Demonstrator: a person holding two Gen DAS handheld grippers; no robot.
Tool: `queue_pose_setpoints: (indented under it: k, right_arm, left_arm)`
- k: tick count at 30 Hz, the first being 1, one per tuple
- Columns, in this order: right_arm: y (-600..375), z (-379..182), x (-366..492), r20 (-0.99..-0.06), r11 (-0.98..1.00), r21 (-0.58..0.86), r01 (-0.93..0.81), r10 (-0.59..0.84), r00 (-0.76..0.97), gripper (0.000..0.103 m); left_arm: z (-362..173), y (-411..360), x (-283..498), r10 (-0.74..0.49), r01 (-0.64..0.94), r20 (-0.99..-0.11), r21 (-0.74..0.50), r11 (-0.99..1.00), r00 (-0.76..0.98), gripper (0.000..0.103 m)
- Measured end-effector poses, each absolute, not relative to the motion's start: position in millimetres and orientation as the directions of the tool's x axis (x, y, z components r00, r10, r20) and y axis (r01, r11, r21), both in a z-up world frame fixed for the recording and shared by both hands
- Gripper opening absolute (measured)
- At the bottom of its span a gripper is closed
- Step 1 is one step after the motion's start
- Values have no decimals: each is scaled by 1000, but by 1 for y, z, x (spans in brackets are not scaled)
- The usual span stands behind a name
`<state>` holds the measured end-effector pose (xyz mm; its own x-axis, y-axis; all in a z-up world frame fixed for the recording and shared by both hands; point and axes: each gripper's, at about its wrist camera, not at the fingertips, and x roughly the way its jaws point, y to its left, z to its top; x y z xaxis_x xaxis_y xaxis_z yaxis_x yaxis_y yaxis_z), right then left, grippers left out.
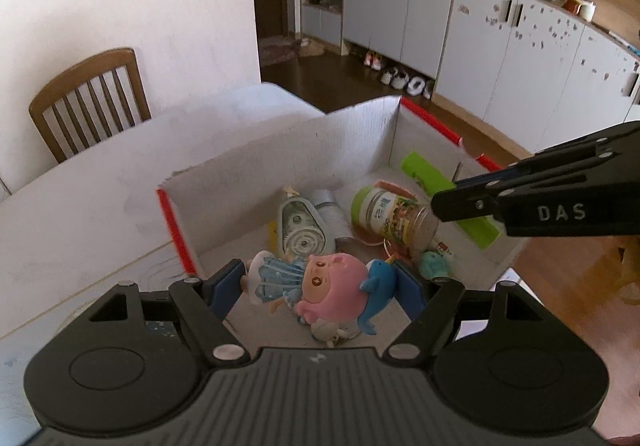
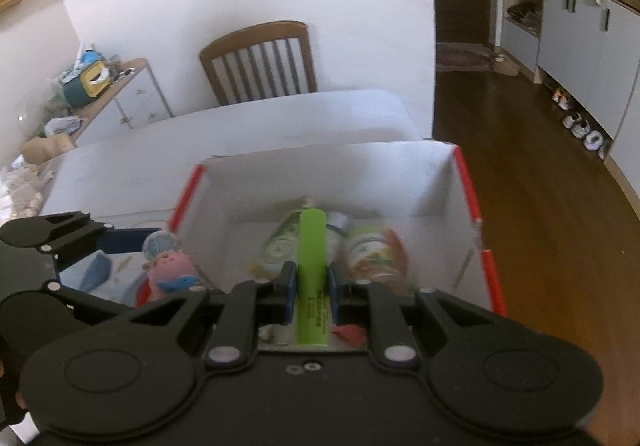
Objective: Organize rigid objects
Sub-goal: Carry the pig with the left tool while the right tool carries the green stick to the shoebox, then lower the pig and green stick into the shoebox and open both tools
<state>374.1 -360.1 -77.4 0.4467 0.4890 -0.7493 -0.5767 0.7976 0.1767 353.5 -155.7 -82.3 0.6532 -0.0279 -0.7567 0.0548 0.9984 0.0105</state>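
While both grippers hang over the open cardboard box (image 1: 352, 134), we note the relation that governs release. We see the left gripper (image 1: 320, 286) spread wide yet clamping a pink-headed doll figurine (image 1: 316, 286) crosswise, its long axis spanning pad to pad, above the box's near left corner. We see the right gripper (image 2: 312, 286) nearly pressed together, pinching a lime-green tube (image 2: 314, 270) whose axis runs forward along the fingers, above the glass jar (image 1: 394, 222) and tape dispenser (image 1: 302, 228) lying inside. We judge both loads need only descend.
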Motion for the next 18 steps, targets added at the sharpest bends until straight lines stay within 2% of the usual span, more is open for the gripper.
queue_pose_setpoints:
  k: [9,18]
  right_arm:
    - [-366,-102,407,-783,811,194,-551,467,411,15]
    - [-357,-118,413,-809,790,184,-584,460,367,15]
  left_arm:
    - [-117,-165,396,-15,33,-836,4,999,548,79]
    - [-136,-171,414,18,28,-873,37,999,488,79]
